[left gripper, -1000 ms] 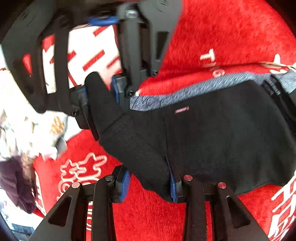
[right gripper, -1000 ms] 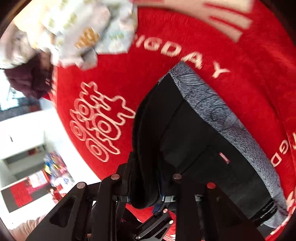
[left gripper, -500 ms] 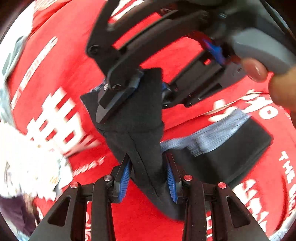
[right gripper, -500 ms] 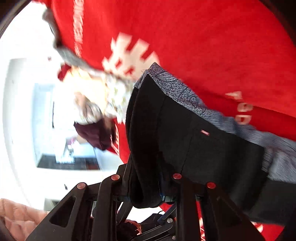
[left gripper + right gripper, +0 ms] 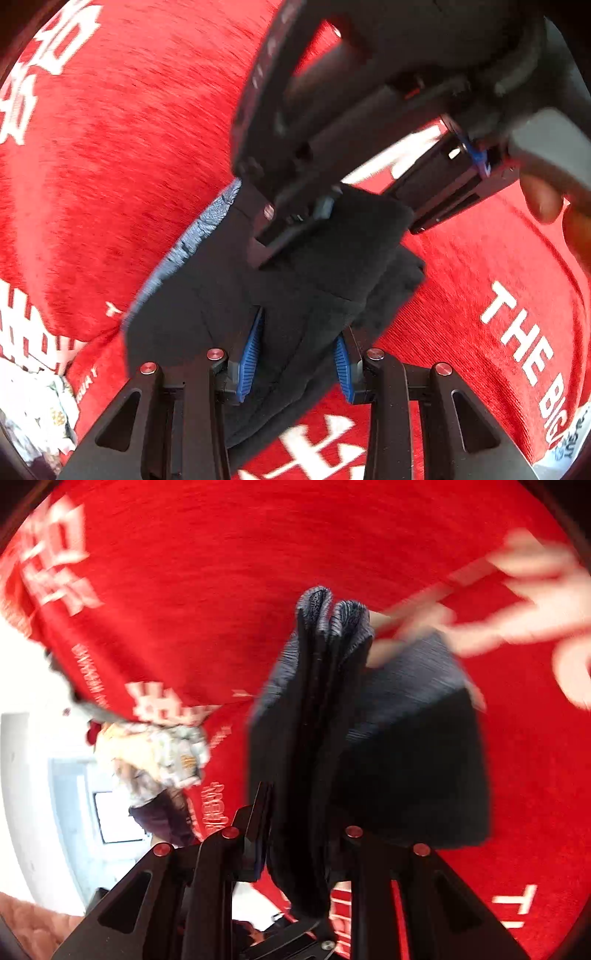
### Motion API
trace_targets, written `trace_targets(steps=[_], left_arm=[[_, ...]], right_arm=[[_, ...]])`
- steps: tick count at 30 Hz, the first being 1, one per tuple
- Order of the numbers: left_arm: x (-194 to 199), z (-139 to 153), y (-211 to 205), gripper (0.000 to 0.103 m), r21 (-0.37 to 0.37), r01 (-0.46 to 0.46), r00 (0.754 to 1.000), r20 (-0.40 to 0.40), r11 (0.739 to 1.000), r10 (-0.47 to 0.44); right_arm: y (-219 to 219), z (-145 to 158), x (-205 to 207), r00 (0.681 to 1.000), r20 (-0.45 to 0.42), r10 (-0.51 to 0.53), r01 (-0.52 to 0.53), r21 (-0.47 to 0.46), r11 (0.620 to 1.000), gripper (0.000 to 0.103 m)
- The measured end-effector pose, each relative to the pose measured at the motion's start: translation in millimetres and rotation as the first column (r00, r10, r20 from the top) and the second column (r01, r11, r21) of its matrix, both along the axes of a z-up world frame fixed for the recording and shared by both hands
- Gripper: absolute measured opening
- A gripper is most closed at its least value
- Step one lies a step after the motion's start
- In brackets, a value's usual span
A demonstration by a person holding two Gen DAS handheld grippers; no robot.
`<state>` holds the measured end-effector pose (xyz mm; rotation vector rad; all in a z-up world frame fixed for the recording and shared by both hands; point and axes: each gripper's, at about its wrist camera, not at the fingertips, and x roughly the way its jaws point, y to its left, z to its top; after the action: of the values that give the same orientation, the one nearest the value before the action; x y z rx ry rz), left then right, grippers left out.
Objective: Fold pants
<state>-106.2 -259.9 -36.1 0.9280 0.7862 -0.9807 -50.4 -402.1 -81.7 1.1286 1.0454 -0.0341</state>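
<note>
The black pants [image 5: 295, 280] hung bunched above the red cloth [image 5: 110, 166], clamped by your left tool [image 5: 295, 358] and your right tool [image 5: 299, 845], both narrow; crumpled laundry [image 5: 162, 753] lay far left.

Red cloth [image 5: 221, 572] with white lettering covers the counter. Beyond its left edge: bright white wall [image 5: 26, 775], daylit window [image 5: 118, 819].

pants [image 5: 295, 280] between both tongs, above cloth [image 5: 129, 147]
</note>
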Motion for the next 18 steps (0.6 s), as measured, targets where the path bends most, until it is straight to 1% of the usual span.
trace_targets(steps=[2,3,4,6,8,9,10,11,12,13,14,16,17,18], left_arm=[[-5.1,-12.0,-3.5,0.037,0.036,0.003,1.0,0.003,0.999,-0.003],[-6.6,-14.7,-3.8,0.047,0.047,0.013,1.0,0.004,0.999,-0.013],[-6.1,-14.1,-2.5,0.051,0.051,0.021,1.0,-0.014,0.998,-0.02],[-4.1,-9.4,3.5,0.052,0.046,0.027,0.999,-0.026,0.999,-0.025],[0.9,-3.9,15.3,0.052,0.043,0.031,0.999,-0.041,0.999,-0.029],[6.2,2.1,21.6,0.052,0.042,0.025,0.998,-0.052,0.999,-0.023],[13.7,7.2,29.9,0.052,0.04,0.012,0.997,-0.071,0.999,-0.009],[19.1,12.2,35.1,0.052,0.038,-0.002,0.996,-0.087,0.999,0.006],[24.4,17.7,41.1,0.052,0.032,-0.023,0.995,-0.093,0.999,0.026],[32.9,22.1,50.2,0.052,0.025,-0.051,0.995,-0.09,0.998,0.053],[42.3,26.4,59.1,0.052,0.019,-0.081,0.993,-0.085,0.997,0.082],[61.4,29.9,70.6,0.052,0.013,-0.152,0.986,-0.068,0.988,0.152],[74.8,29.5,77.1,0.052,0.016,-0.201,0.977,-0.067,0.979,0.202],[86.6,25.6,84.6,0.052,0.022,-0.24,0.968,-0.073,0.97,0.241]], right_arm=[[-5.9,-28.9,-10.5,0.999,-0.039,-0.022,0.023,0.017,1.0,0.024],[-7.0,-33.7,-13.5,0.999,-0.047,-0.028,0.029,0.021,0.999,0.025],[-6.3,-41.7,-16.2,0.998,-0.056,-0.039,0.04,0.023,0.999,0.028],[-3.7,-49.0,-20.7,0.997,-0.056,-0.058,0.059,0.025,0.998,0.029],[-1.1,-47.9,-21.2,0.996,-0.059,-0.065,0.066,0.011,0.998,0.034],[0.1,-43.9,-18.6,0.996,-0.071,-0.061,0.06,-0.008,0.998,0.036],[1.4,-40.1,-17.9,0.995,-0.084,-0.056,0.053,-0.028,0.998,0.04],[3.4,-30.1,-17.8,0.993,-0.103,-0.05,0.044,-0.062,0.997,0.043],[4.9,-21.9,-16.8,0.991,-0.124,-0.051,0.037,-0.108,0.993,0.045],[6.2,-14.5,-17.0,0.989,-0.138,-0.054,0.035,-0.138,0.99,0.046],[0.0,-8.6,-26.3,0.985,-0.162,-0.063,0.032,-0.187,0.982,0.046],[-2.5,5.5,-38.8,0.981,-0.173,-0.09,0.047,-0.235,0.971,0.046],[-0.6,12.5,-43.1,0.981,-0.164,-0.105,0.061,-0.254,0.965,0.045],[1.8,17.3,-45.8,0.981,-0.161,-0.109,0.063,-0.268,0.961,0.042]])
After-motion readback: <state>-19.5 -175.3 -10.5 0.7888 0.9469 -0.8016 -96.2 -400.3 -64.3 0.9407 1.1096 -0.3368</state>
